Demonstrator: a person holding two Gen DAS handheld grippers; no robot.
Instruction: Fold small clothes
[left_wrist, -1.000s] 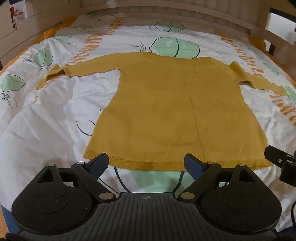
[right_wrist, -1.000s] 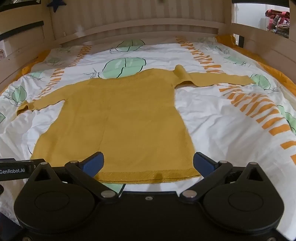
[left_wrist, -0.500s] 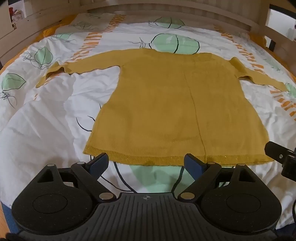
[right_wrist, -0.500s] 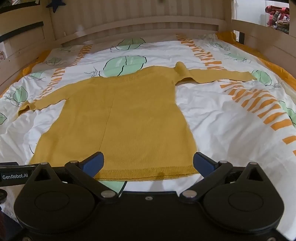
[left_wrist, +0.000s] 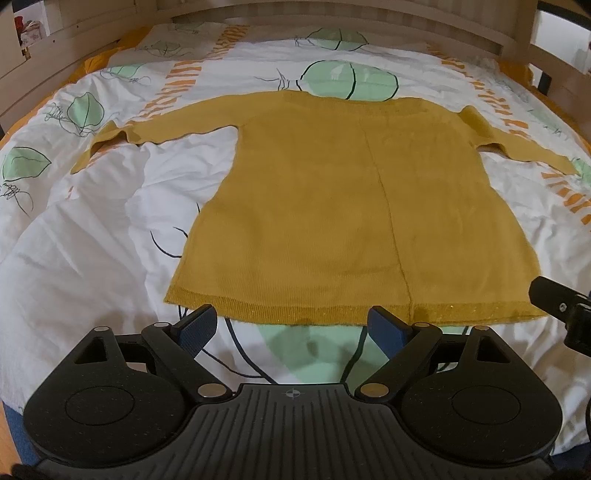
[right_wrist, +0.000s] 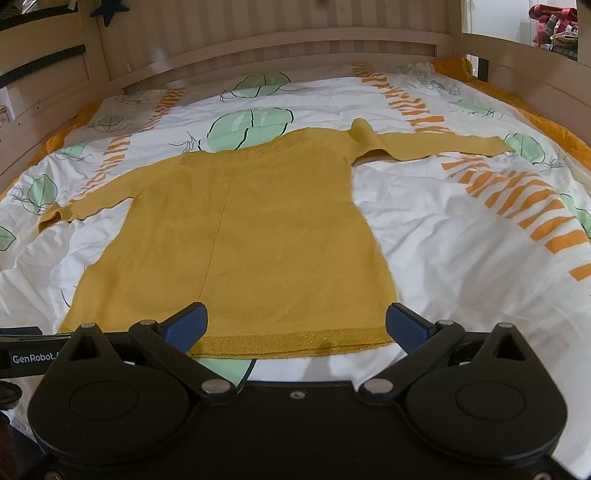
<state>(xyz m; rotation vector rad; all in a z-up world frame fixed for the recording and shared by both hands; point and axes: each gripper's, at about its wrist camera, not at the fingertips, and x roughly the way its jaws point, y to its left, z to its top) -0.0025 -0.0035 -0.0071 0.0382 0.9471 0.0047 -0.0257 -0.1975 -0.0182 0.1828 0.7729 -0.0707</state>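
Sweater (left_wrist: 354, 221) nearer both wide-open tools, lying flat

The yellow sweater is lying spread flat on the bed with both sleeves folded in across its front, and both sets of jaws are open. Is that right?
Not quite: the sleeves are not folded in. The yellow sweater lies flat on the bed with both sleeves stretched straight out to the sides, as the right wrist view shows. Both sets of jaws are open.
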